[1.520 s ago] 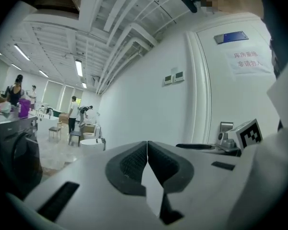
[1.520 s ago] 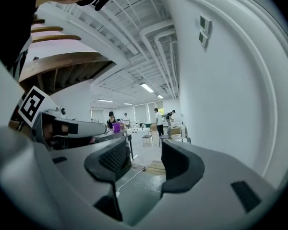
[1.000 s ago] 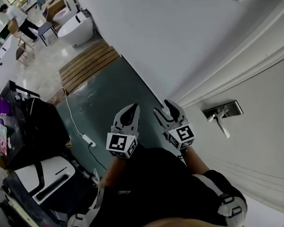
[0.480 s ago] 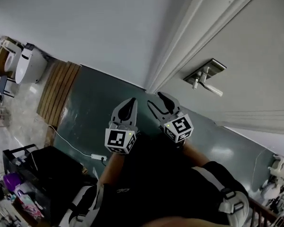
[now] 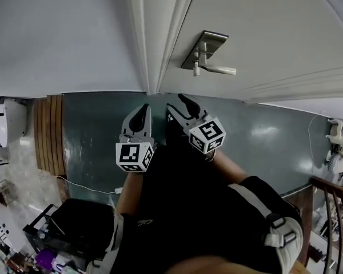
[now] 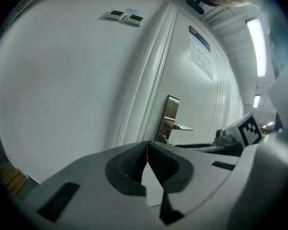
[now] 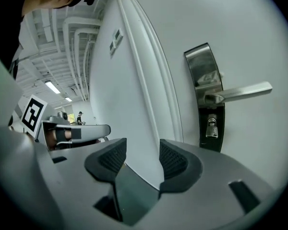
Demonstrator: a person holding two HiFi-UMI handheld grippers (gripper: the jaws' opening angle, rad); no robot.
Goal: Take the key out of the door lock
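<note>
The white door carries a metal lock plate (image 5: 204, 44) with a lever handle (image 5: 220, 70); a small silver key (image 5: 196, 71) sticks out below the lever. In the right gripper view the key (image 7: 211, 127) sits in the dark lower part of the lock plate (image 7: 204, 75), under the handle (image 7: 241, 92). My right gripper (image 5: 179, 104) is open by a narrow gap, empty, and well short of the lock. The left gripper (image 5: 141, 113) is shut on nothing, beside it near the door frame. From the left gripper view the plate (image 6: 171, 113) shows ahead to the right.
The white door frame (image 5: 154, 44) and wall run left of the lock. Below lies a dark green floor (image 5: 91, 130) with a wooden mat (image 5: 48, 133), a white cable and a black cart (image 5: 80, 224) at the lower left. A railing (image 5: 331, 210) stands at the right.
The head view has swung round, so the lock now sits at the top centre above the grippers. Both grippers stay side by side before the body, their jaws unchanged.
</note>
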